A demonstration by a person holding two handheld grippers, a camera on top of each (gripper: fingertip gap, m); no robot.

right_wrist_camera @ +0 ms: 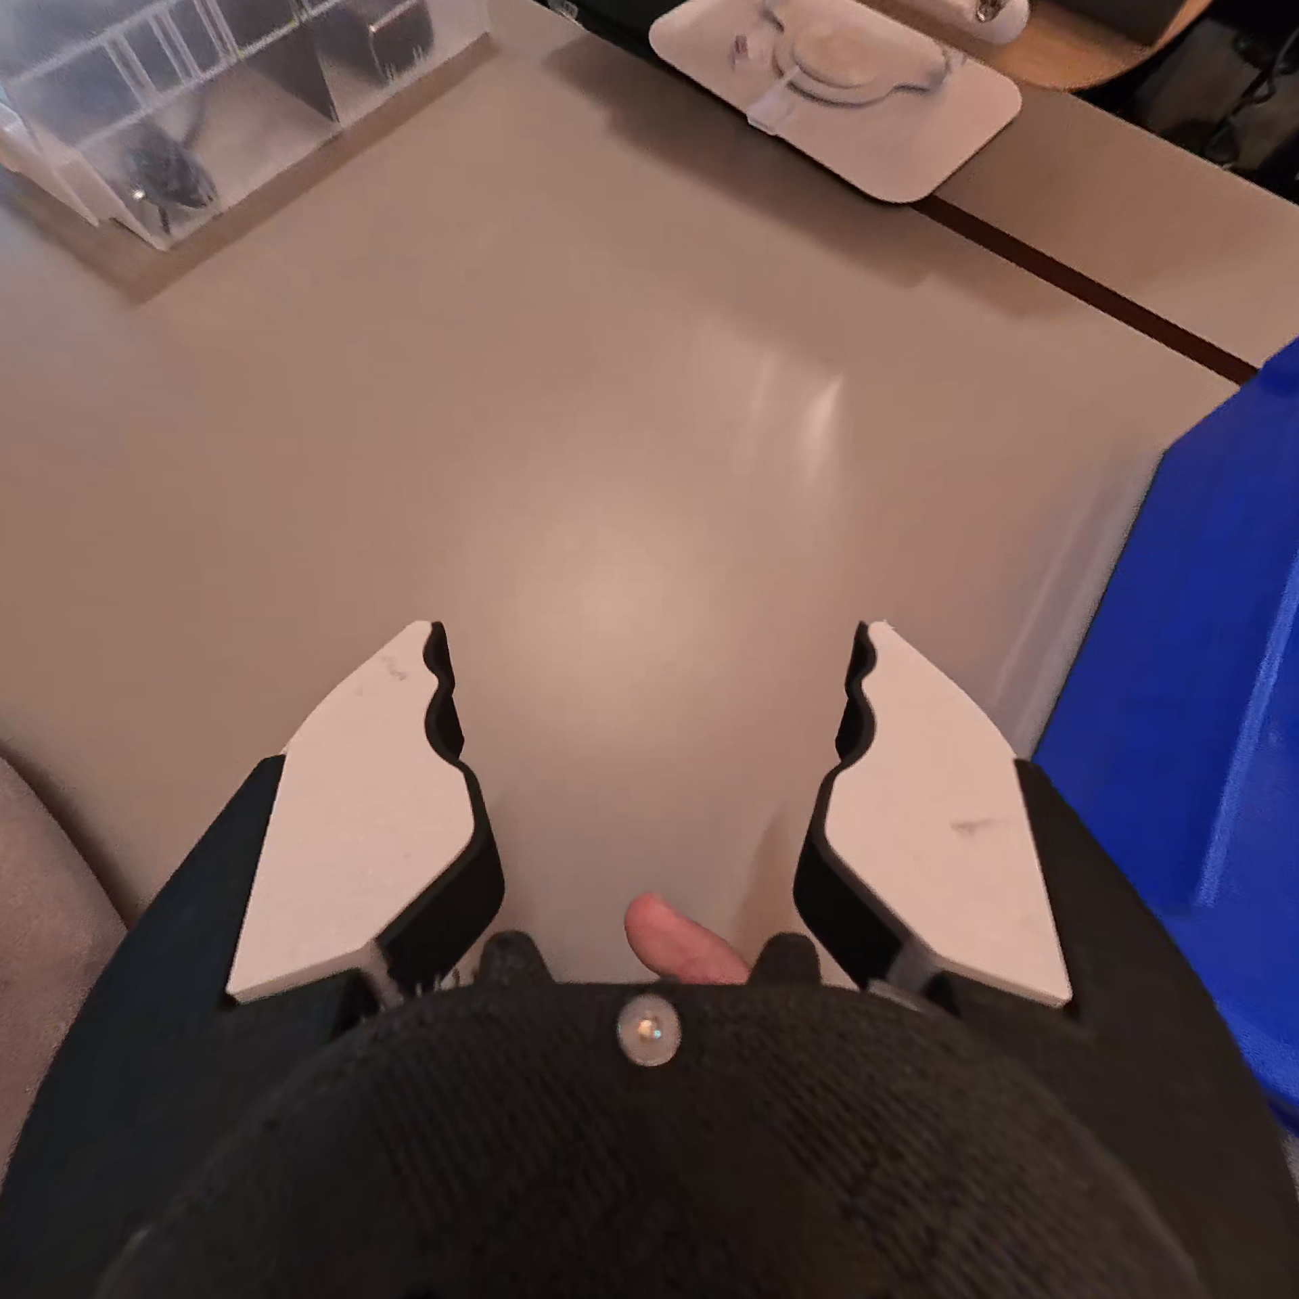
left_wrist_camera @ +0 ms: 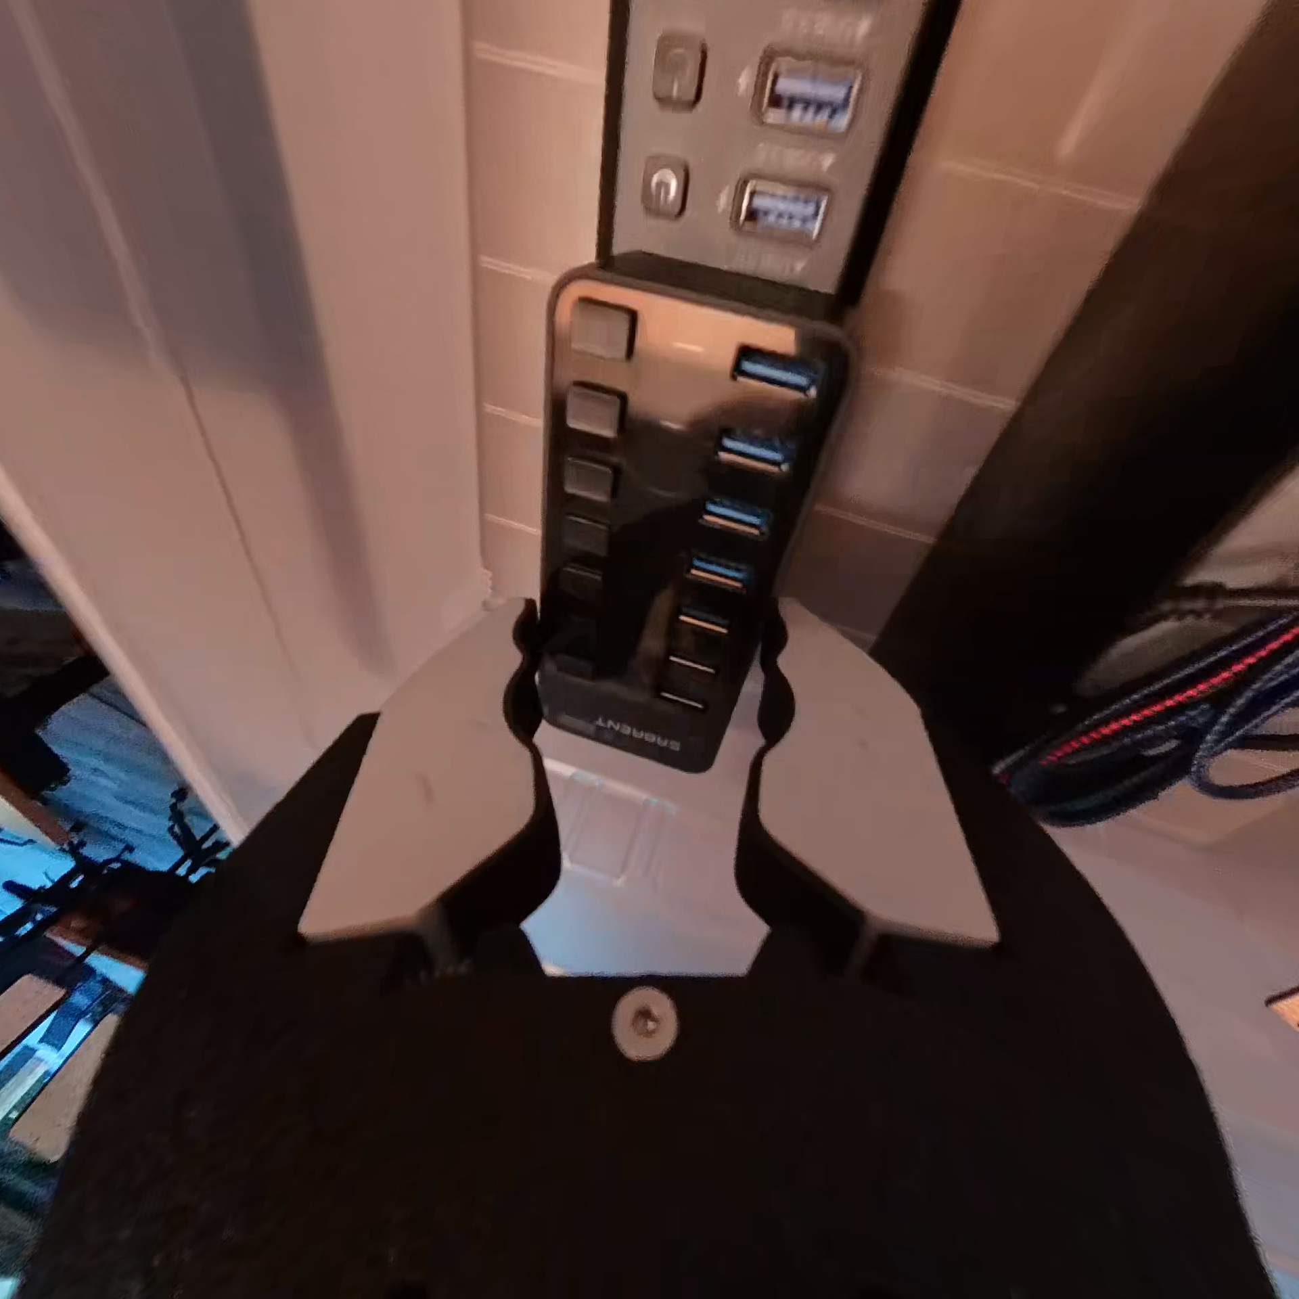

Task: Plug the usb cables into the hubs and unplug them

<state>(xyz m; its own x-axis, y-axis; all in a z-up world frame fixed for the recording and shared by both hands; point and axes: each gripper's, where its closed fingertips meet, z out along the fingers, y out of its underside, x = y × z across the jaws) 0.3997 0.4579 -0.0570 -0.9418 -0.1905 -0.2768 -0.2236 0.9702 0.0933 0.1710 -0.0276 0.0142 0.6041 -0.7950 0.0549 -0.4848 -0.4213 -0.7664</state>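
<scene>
My left tongs [left_wrist_camera: 650,636] are clamped across the near end of the black hub [left_wrist_camera: 685,520], one fingertip on each long edge, so I am gripping the hub itself and not a cable. It lies flat on the pale worktop [left_wrist_camera: 914,337], its row of blue ports [left_wrist_camera: 748,516] all empty. A second, grey hub [left_wrist_camera: 745,133] lies just beyond it, end to end; its two visible ports are empty too. The braided cables [left_wrist_camera: 1153,731] — a dark bundle with a red stripe — sit off to the right, well apart from both hubs.

My right tongs [right_wrist_camera: 650,657] hang released over bare worktop with nothing between the fingertips. A clear plastic organiser [right_wrist_camera: 211,98] is at the far left, a blue bin [right_wrist_camera: 1188,668] close on the right, and a white flat device [right_wrist_camera: 843,91] lies at the far edge.

As I judge it, nothing is plugged in yet; the left is bracing the hub while the right must fetch a plug. The risks: my grip sits only on the hub's near end, so a push into a far port could pivot it or shove it into the grey hub. The nearest ports lie between my own fingertips and would be hard to reach. And swinging the right tongs over carelessly could clip the bin.
</scene>
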